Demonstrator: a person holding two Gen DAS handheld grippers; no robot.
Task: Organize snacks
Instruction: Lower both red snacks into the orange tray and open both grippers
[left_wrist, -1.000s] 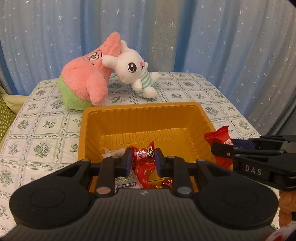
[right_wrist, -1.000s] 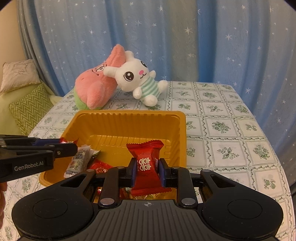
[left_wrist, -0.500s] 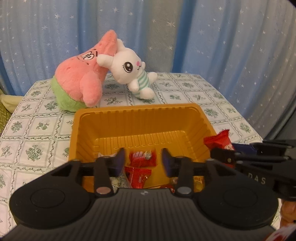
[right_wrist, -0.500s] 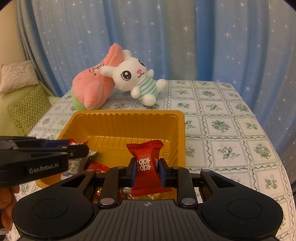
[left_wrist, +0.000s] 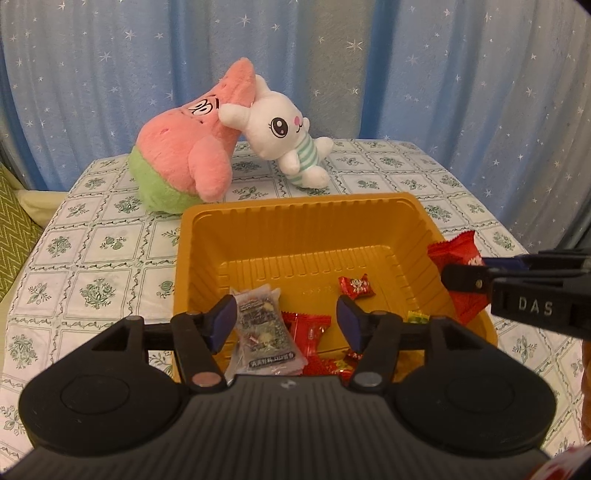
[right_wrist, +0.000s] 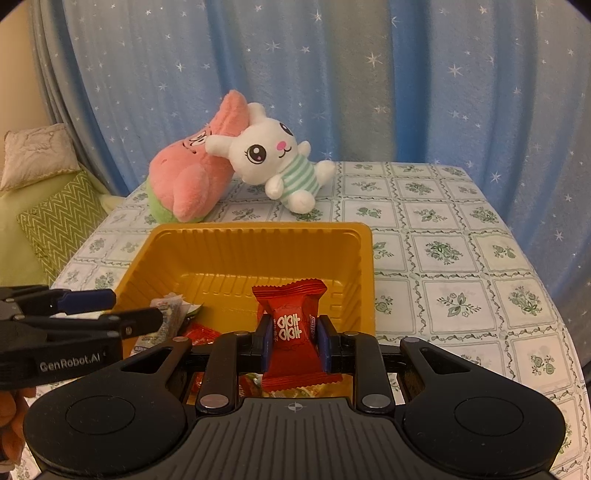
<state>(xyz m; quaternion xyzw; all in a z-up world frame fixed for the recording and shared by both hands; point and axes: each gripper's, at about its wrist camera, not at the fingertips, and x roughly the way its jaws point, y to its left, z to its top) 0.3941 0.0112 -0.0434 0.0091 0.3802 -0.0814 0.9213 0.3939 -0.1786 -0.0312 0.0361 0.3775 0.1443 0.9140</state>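
Observation:
An orange plastic tray (left_wrist: 295, 214) (right_wrist: 258, 236) sits on the table and holds several wrapped snacks. My left gripper (left_wrist: 286, 323) is open and empty above the tray's near side, over a grey-green packet (left_wrist: 262, 332) and red packets (left_wrist: 308, 332). A small red candy (left_wrist: 355, 286) lies on the tray floor ahead of it. My right gripper (right_wrist: 293, 341) is shut on a red snack packet (right_wrist: 291, 321) held upright over the tray's near right part. That packet also shows in the left wrist view (left_wrist: 458, 254). The left gripper shows at the left of the right wrist view (right_wrist: 110, 310).
A pink star plush (left_wrist: 184, 155) and a white bunny plush (left_wrist: 284, 136) lie on the table behind the tray. The tablecloth (right_wrist: 461, 258) is green-patterned. Blue starred curtains hang behind. Green cushions (right_wrist: 62, 218) lie off the table's left side.
My left gripper opened and let go of the small red candy, which now lies in the tray; the gripper drew back and up. My right gripper still holds its red packet, nearly unmoved.

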